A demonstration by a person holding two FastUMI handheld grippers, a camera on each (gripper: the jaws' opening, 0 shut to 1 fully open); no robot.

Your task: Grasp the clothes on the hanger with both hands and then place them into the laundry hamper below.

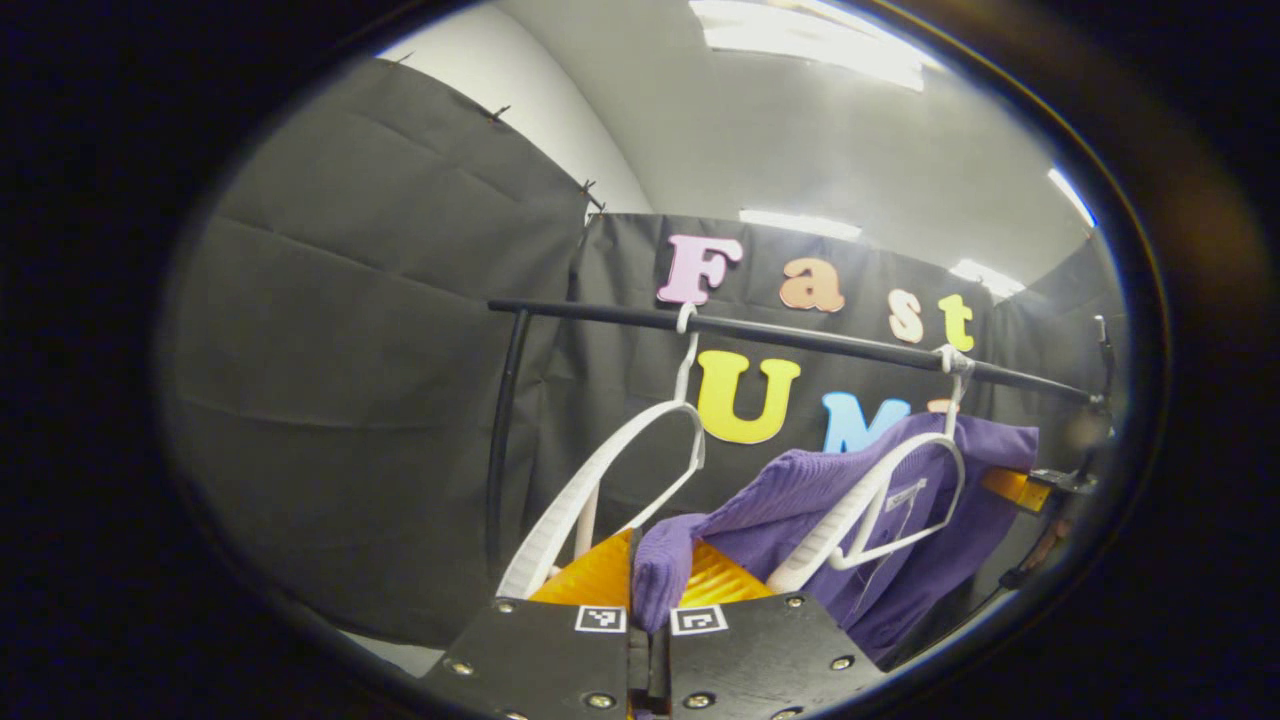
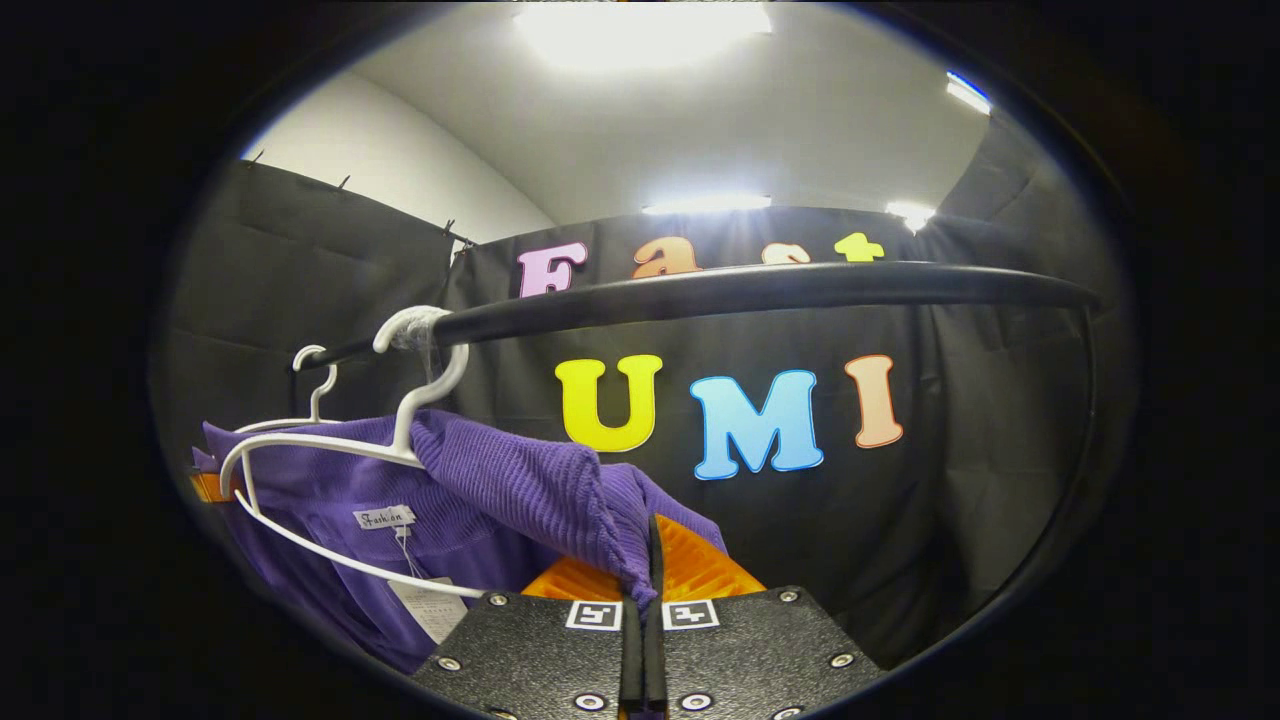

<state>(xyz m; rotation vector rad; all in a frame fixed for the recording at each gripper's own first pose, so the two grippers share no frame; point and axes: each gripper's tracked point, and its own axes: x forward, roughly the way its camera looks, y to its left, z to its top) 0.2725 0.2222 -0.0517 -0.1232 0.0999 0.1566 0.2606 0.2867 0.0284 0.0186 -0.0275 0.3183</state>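
Observation:
A purple knit garment hangs on a white hanger from the black rail. In the left gripper view, my left gripper is shut on one shoulder end of the garment, and a fold of purple cloth bulges out between the fingers. The right gripper view has the same garment on its hanger at the left. My right gripper is shut on the garment's other shoulder, just below the rail. The cloth stretches taut between the two grips.
An empty white hanger hangs on the rail to the left of the garment; its hook shows behind in the right gripper view. A black upright post carries the rail's left end. Black cloth walls close in all round.

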